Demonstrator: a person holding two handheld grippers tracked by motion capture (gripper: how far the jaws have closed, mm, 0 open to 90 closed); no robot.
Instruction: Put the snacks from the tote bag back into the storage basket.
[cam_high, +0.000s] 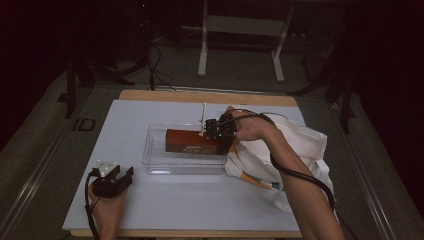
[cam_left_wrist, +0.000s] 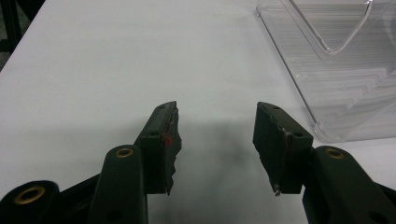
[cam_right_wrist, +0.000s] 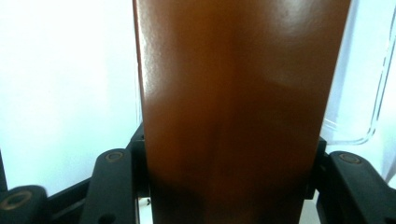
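My table (cam_high: 150, 210) takes up the middle of the high view. Near its centre sits the tray (cam_high: 155, 160), and the box (cam_high: 192, 141) lies lengthwise in it, toward the tray's right end. My right gripper (cam_high: 223, 141) is at the box's right end, jaws on either side of it. To the right of the tray, touching its lower right corner, lies the cloth bag (cam_high: 305, 145), under my right forearm. My left gripper (cam_high: 113, 181) rests at lower left on the table, apart from the tray, jaws spread with nothing between them.
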